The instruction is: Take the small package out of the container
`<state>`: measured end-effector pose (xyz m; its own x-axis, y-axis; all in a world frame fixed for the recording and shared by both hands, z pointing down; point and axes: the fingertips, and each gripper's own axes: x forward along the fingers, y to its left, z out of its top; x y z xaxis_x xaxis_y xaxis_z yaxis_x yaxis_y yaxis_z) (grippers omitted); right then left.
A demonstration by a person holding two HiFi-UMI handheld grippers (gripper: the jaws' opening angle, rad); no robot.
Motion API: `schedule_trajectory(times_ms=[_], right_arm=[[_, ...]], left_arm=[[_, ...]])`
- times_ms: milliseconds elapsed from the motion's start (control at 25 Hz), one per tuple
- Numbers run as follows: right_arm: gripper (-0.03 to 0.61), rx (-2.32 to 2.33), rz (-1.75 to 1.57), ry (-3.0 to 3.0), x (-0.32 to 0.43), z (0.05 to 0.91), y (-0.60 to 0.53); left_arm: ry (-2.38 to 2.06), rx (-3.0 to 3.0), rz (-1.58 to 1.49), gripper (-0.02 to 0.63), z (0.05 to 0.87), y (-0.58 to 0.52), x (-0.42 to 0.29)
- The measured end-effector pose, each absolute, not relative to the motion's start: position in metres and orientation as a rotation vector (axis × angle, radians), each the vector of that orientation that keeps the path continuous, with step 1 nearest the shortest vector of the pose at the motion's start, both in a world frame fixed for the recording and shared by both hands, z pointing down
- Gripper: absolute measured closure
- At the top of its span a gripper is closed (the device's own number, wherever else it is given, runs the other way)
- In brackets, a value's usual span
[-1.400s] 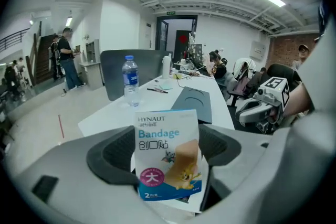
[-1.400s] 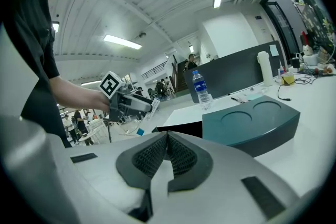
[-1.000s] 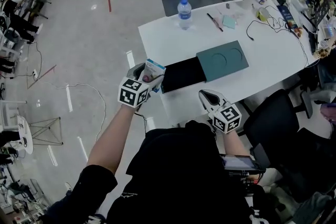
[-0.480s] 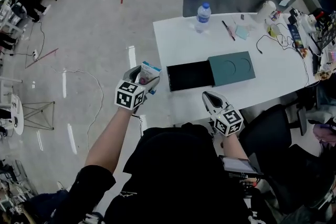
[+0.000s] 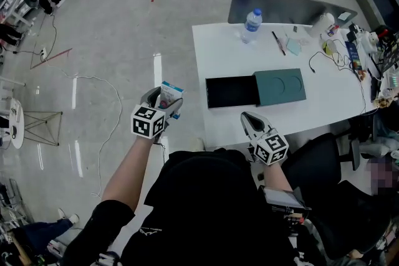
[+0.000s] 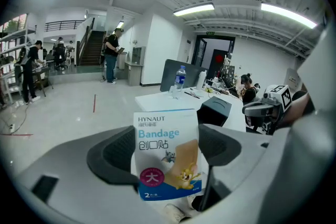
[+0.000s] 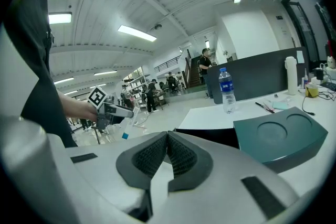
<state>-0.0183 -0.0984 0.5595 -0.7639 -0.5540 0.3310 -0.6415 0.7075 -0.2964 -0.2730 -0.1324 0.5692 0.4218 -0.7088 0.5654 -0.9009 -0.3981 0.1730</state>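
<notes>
My left gripper (image 5: 163,101) is shut on a small white and blue bandage package (image 6: 167,159), held upright over the floor left of the white table (image 5: 218,53). In the head view the package (image 5: 167,94) sticks up between the jaws. The container (image 5: 255,88) lies on the table: a black tray (image 5: 229,91) slid out of a dark green sleeve (image 5: 280,86). My right gripper (image 5: 251,122) is shut and empty, at the table's near edge. In the right gripper view its pads (image 7: 157,153) touch, and the sleeve (image 7: 281,136) sits ahead to the right.
A water bottle (image 5: 251,25) stands at the table's far side. Pens, cables and small items (image 5: 336,40) crowd the right end. A black office chair (image 5: 318,156) is close to my right. People stand far off on the shiny floor (image 5: 112,22).
My left gripper with the package has moved further left and away from the table, out over the floor. The right gripper has stayed near the table's front edge.
</notes>
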Motion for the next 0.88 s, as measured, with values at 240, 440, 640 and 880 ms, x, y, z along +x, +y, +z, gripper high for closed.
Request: schedule_trajectory(times_ms=[240,440,640,880], right_arm=[[0.552,0.942,0.585,-2.691,-0.027,0.561,-0.088],[0.552,0.943,0.57,-2.695,-0.032,0.56,-0.082],[0.554,0.968,0.555,-2.692,-0.034,0.555,-0.079],[0.552,0.999,0.553,-2.688,-0.029,0.553,-0.076]], left_arm=[[-1.398,2.197,0.535,0.233,0.576,-0.114,-0.29],[-1.393,2.215,0.527,0.233,0.578,-0.107,-0.29],[-1.373,2.245,0.51,0.233,0.574,-0.106,-0.286],[-1.346,2.274,0.509,0.233,0.572,-0.108,-0.277]])
